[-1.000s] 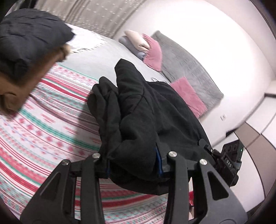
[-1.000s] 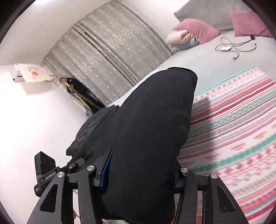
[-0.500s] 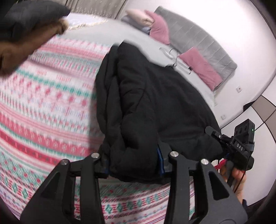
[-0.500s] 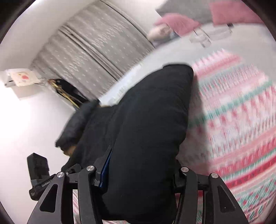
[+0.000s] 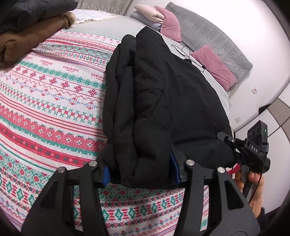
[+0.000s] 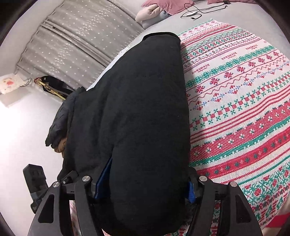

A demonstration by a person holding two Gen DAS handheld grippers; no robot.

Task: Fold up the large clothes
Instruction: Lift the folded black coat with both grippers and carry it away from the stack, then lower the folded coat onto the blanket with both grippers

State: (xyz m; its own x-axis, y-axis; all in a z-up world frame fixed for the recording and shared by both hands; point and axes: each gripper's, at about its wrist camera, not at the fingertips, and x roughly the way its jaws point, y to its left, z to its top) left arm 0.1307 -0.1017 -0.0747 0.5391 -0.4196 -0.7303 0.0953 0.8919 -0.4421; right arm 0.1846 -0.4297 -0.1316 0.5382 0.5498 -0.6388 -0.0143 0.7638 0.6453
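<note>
— Since a second ago: the black garment (image 5: 163, 94), which hung raised and bunched from both grippers, now lies lower and longer across the patterned blanket (image 5: 54, 101) on the bed; motion blur of half a second ago is gone. Does the clerk concur?

— Concurred. Item 1, black garment: thick, dark, folded into layered ridges along its left edge in the left wrist view; near end gathered at both grippers, far end reaching toward the grey sheet (image 5: 112, 23).

— Item 2, left gripper (image 5: 141, 170)?

— Jaws closed on a thick bundle of the garment's near edge, blue pads pressed to the cloth on either side.

— Item 3, right gripper (image 6: 145, 183)?

— Jaws likewise clamped on a broad fold of the same garment (image 6: 137, 109), which fills the middle of that view; its body also shows at lower right of the left view (image 5: 253, 150), held in a hand (image 5: 253, 187).

— Surroundings?

— Brown garment (image 5: 30, 36) with a dark one (image 5: 36, 9) stacked on it, far left of the bed, apart from the black garment. Pink pillows (image 5: 213, 65) and grey headboard (image 5: 217, 45) at the far end. Cable (image 6: 195, 10) on the sheet. Grey starred curtain (image 6: 78, 41) behind
</note>
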